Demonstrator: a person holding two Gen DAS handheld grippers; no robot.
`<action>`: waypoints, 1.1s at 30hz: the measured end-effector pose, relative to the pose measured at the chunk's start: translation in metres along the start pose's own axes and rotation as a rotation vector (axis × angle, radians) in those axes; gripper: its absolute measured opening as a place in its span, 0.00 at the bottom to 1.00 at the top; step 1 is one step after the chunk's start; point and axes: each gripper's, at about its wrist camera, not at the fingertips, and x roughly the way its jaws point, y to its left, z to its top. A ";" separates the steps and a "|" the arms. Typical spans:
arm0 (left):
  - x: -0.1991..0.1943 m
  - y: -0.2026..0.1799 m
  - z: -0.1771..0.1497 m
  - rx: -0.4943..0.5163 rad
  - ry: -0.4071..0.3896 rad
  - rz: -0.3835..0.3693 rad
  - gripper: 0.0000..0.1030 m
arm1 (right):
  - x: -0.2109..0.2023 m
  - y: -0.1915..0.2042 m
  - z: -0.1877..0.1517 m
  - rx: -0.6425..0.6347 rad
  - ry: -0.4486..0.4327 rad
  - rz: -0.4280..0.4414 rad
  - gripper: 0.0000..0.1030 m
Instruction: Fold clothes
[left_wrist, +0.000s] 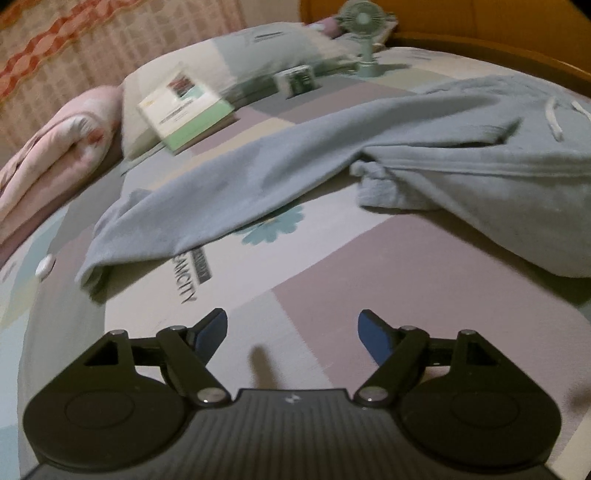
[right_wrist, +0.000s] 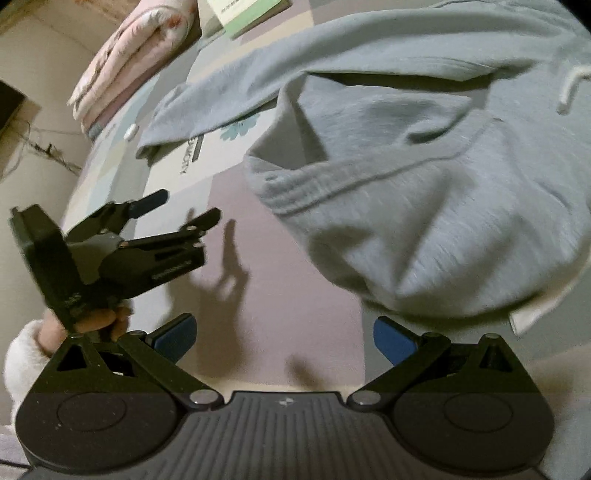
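A light blue-grey hoodie (left_wrist: 461, 155) lies rumpled on the patchwork bedsheet (left_wrist: 314, 295), with one sleeve (left_wrist: 177, 206) stretched out to the left and a white drawstring (left_wrist: 552, 118) near the top right. My left gripper (left_wrist: 292, 326) hovers over bare sheet in front of the hoodie, open, nothing between its blue pads. In the right wrist view the hoodie (right_wrist: 424, 177) fills the upper right. My right gripper (right_wrist: 284, 336) stands open just short of its hem. The left gripper (right_wrist: 188, 208) shows there at the left, open, held by a hand in a white fluffy sleeve (right_wrist: 22, 354).
A folded pink quilt (left_wrist: 55, 155) lies at the left edge of the bed. A book (left_wrist: 184, 110) leans on a pillow (left_wrist: 240, 66) at the back. A small box (left_wrist: 297, 79) and a green desk fan (left_wrist: 364, 33) stand near the wooden headboard (left_wrist: 480, 22).
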 end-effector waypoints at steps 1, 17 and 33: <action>0.000 0.003 -0.001 -0.012 0.003 0.001 0.77 | 0.002 0.001 0.003 -0.011 -0.007 -0.019 1.00; 0.008 -0.016 0.019 0.020 -0.032 -0.033 0.78 | -0.036 -0.059 0.075 -0.010 -0.249 -0.317 1.00; 0.038 0.011 0.062 -0.023 -0.106 -0.022 0.80 | -0.056 -0.041 0.074 -0.137 -0.305 -0.235 1.00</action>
